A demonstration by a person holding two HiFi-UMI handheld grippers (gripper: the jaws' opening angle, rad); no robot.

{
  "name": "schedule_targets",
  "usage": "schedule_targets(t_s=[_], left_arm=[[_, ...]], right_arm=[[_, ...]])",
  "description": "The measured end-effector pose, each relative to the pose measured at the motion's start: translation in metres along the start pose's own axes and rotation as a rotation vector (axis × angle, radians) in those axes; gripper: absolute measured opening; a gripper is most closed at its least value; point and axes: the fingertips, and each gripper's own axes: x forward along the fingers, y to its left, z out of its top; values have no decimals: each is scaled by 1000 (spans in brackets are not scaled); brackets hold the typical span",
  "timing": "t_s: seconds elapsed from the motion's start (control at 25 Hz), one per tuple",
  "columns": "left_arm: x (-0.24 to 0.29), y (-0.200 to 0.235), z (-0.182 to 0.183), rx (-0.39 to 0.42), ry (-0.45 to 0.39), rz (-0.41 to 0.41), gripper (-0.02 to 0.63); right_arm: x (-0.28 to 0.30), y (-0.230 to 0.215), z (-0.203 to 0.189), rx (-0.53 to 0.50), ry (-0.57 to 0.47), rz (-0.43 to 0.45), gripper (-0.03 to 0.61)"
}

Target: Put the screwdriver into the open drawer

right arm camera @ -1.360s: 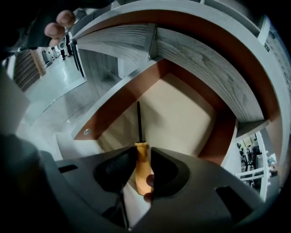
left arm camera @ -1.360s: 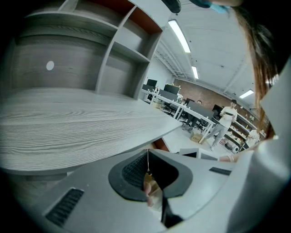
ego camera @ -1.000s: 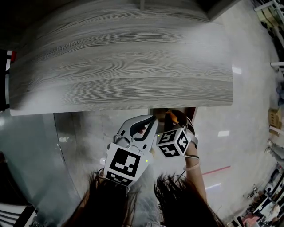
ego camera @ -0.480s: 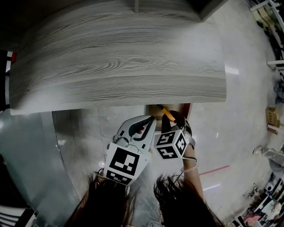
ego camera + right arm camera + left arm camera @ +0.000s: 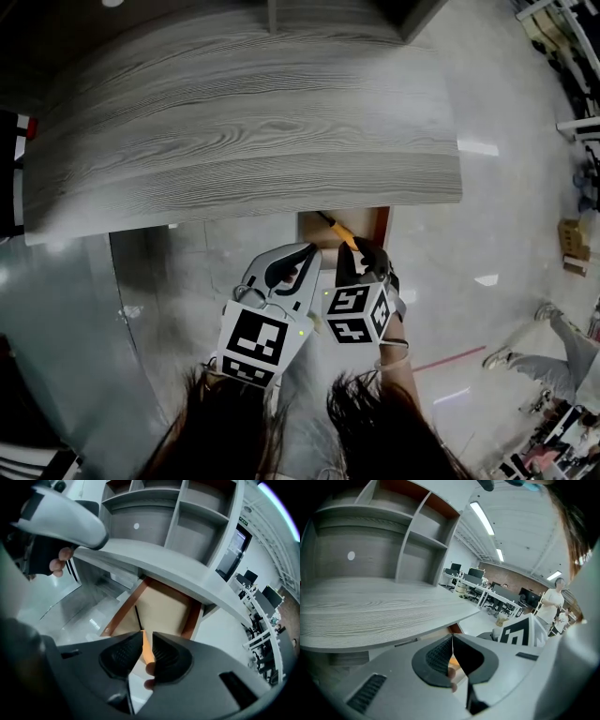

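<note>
Clamped on screwdriver (image 5: pixel 144 644) by right gripper (image 5: pixel 147 634), shaft aimed straight ahead over open drawer (image 5: pixel 164 606) beneath worktop (image 5: pixel 253 141). Nearer than left gripper (image 5: pixel 452 637), pressed together on nothing, alongside.

This is an office. Far back stand rows of desks (image 5: pixel 492 592) with dark computer screens (image 5: pixel 476 572) on them. Long strip lights (image 5: pixel 483 518) run across the white ceiling. The floor (image 5: pixel 487 216) is pale and shiny, and bright spots of light show on it. Up close is a big grey surface (image 5: pixel 375 606) that looks like wood, with open shelves (image 5: pixel 410 536) built above it. A person (image 5: pixel 553 601) in a light top stands by the far desks.
</note>
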Motion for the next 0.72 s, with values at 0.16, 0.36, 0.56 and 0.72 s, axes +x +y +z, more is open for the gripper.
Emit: schedule_targets(t_s=[0.16,0.36,0.56,0.72], left_arm=[[-7,-11,3,8,-1,0,20],[-20,-24,8,11,-6,0,20],[-34,-33,14,25,-11,6,20],[-46,-40,19,22,-16,12,20]], right_arm=[[-17,-2,1,30,-17,-14,73],[-42,-5,6,77,-46,-32,66],[-66,-6,13,106,-74,-50,60],[-88,-7,17,133,-93,-59,57]])
